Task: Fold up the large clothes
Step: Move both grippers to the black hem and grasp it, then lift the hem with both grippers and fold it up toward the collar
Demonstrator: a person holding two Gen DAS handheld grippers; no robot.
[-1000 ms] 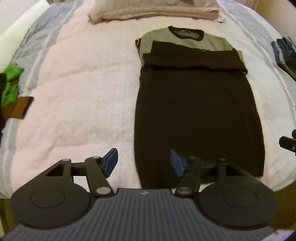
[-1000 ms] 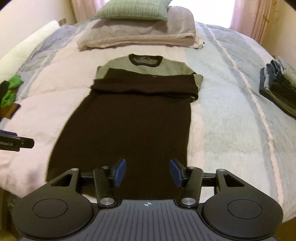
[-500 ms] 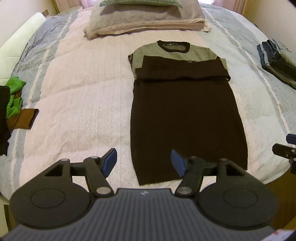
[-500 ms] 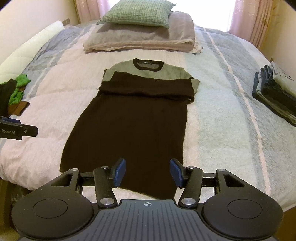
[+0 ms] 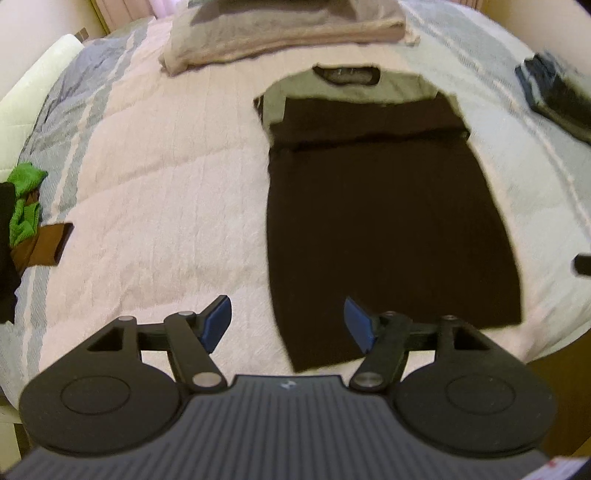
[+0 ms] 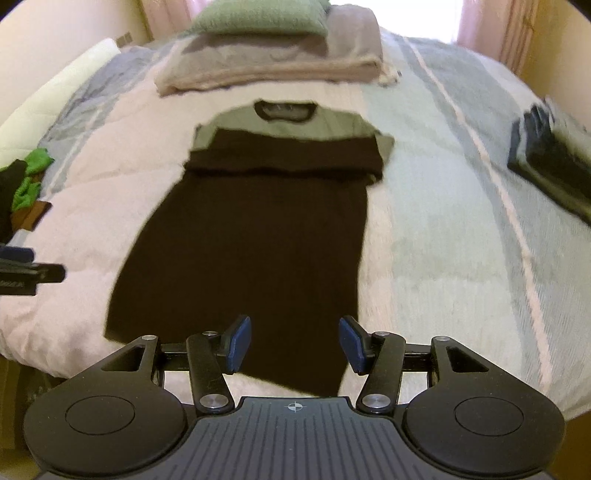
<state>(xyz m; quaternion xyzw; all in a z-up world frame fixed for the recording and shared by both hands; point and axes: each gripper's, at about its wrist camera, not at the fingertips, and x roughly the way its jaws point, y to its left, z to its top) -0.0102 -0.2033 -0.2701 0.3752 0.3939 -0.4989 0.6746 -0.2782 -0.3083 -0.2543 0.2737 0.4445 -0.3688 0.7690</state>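
Dress [image 5: 384, 221], long, dark brown, with grey-green yoke and dark neck band; laid flat and lengthwise on the bed's quilt [image 5: 147, 184], neck toward the pillows, hem at the near edge. Sleeves folded inward across the chest as a dark band below the yoke. Hem corner nearest the left wrist camera lying between the blue pads; both views motion-blurred.

Left gripper [image 5: 287, 325]: jaws spread wide, holding nothing, poised over the near left portion of the hem; contact with cloth not discernible. Blue pads [image 5: 218, 323] facing each other across the hem's left corner.

Right gripper [image 6: 294, 344]: jaws likewise parted, empty, poised above the hem's right part, dark fabric filling the gap between them. Tip of the left tool visible at the left edge of the right wrist view, over the quilt beside the dress.

Pillows [image 6: 273, 70]: beige-grey stack at the head of the bed, beyond the neck of the dress, topped by a green cushion [image 6: 262, 16].

Folded clothes [image 6: 550, 162]: dark pile on the right side of the quilt, well apart from the dress.

Loose garments [image 5: 26, 214]: green, brown and black heap at the left edge of the bed, well apart from the dress.

Quilt: pale pink centre, blue-grey stripes to either side.
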